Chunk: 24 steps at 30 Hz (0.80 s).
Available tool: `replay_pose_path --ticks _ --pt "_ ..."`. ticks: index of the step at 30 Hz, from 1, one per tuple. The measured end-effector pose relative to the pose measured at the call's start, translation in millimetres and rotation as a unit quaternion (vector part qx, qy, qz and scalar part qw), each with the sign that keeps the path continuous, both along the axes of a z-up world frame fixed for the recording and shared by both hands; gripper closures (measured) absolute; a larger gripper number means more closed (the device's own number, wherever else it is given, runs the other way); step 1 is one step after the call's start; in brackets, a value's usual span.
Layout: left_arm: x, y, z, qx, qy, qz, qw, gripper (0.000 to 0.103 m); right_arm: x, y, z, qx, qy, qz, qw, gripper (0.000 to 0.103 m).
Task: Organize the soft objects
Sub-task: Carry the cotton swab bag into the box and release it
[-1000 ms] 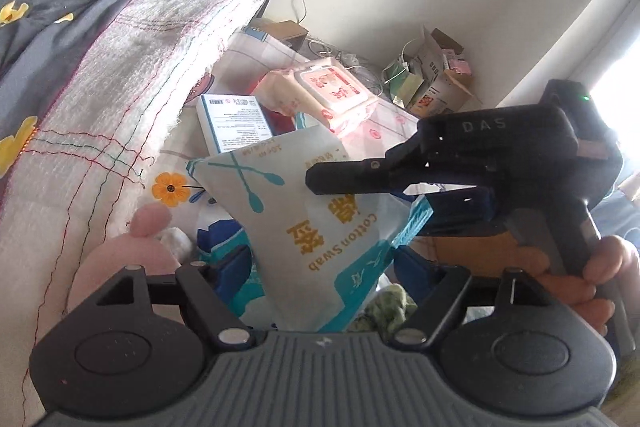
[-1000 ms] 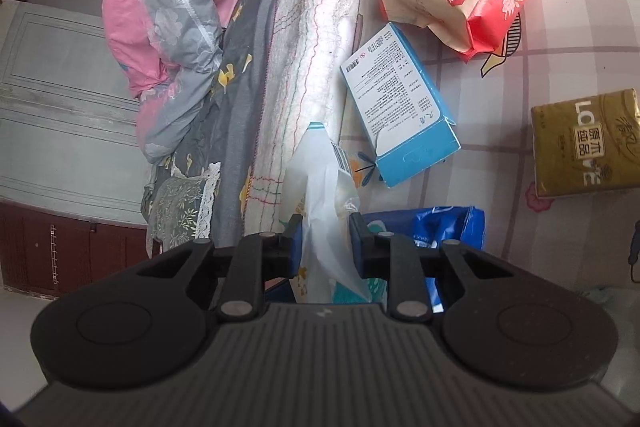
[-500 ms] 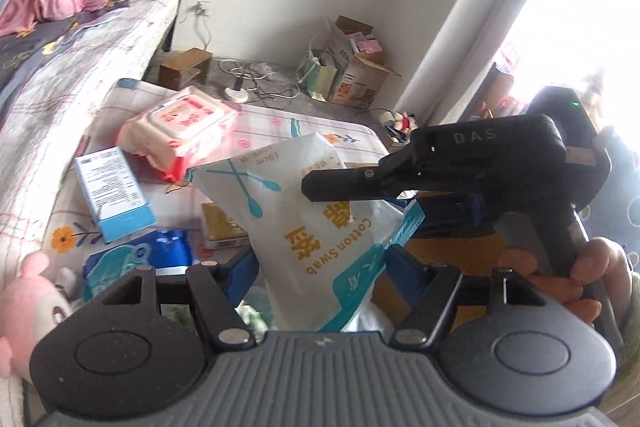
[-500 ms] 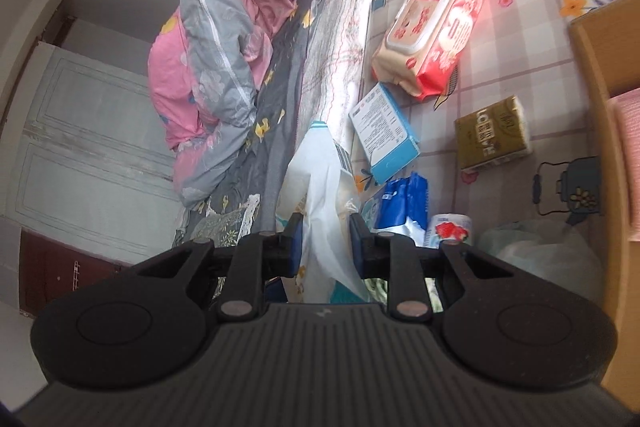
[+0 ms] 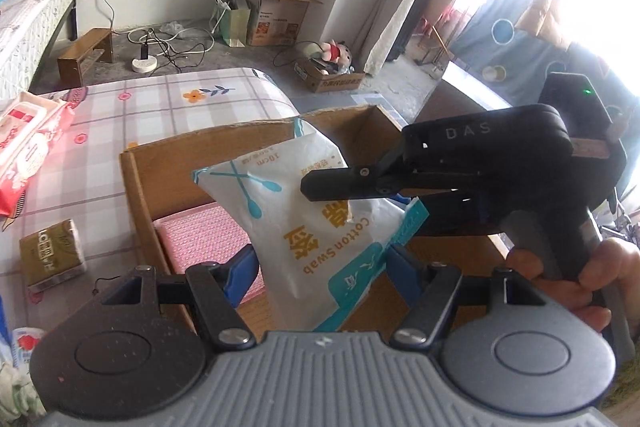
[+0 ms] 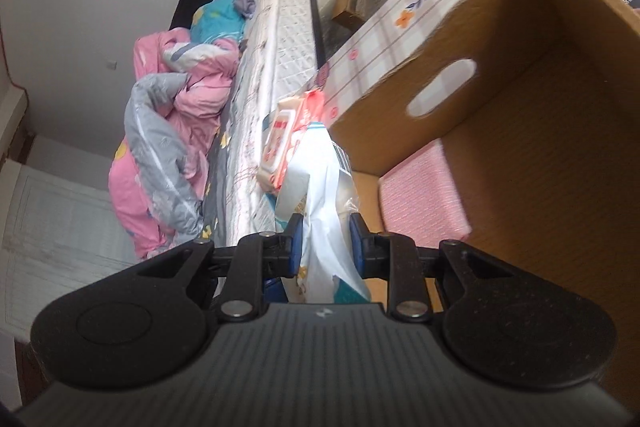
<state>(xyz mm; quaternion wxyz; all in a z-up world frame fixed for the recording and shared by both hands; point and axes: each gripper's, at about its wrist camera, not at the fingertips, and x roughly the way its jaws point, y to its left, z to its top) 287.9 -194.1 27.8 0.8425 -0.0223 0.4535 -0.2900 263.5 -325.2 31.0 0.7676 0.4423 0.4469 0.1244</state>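
A white and teal cotton swab bag [image 5: 312, 211] hangs over an open cardboard box [image 5: 136, 179]. My right gripper [image 6: 323, 243] is shut on the bag [image 6: 324, 211]; it also shows in the left wrist view [image 5: 344, 183], clamping the bag's upper part. My left gripper [image 5: 320, 267] has its blue pads on both sides of the bag's lower part, touching it. A pink folded cloth [image 5: 204, 239] lies on the box floor [image 6: 416, 195].
On the checked table cover [image 5: 120, 115] lie a red wet-wipes pack [image 5: 24, 151] and a gold tissue pack [image 5: 52, 259]. A bed with pink and grey bedding [image 6: 172, 131] runs beside the table. Boxes and cables sit on the floor behind.
Both grippers carried the cotton swab bag from beside the bed, across the table, to over the open cardboard box. Both grips look unchanged.
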Motion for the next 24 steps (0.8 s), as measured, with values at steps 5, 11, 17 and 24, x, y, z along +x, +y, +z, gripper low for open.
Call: replay_pose_path --ticks 5,11,17,24 --pt "23 -29 -21 0.037 0.013 -0.003 0.9992 0.031 16 -33 -31 -0.004 0.026 -0.022 0.999 0.081" --pt "42 -33 -33 0.071 0.018 0.014 0.9972 0.032 43 -51 -73 -0.023 0.060 -0.035 0.997 0.081" --pt "43 -22 -31 0.074 0.013 0.022 0.9969 0.032 63 -45 -101 -0.066 0.074 -0.030 0.995 0.080" --pt "39 -15 -25 0.069 0.004 0.020 0.9974 0.032 70 -29 -104 -0.107 0.070 -0.030 0.991 0.063"
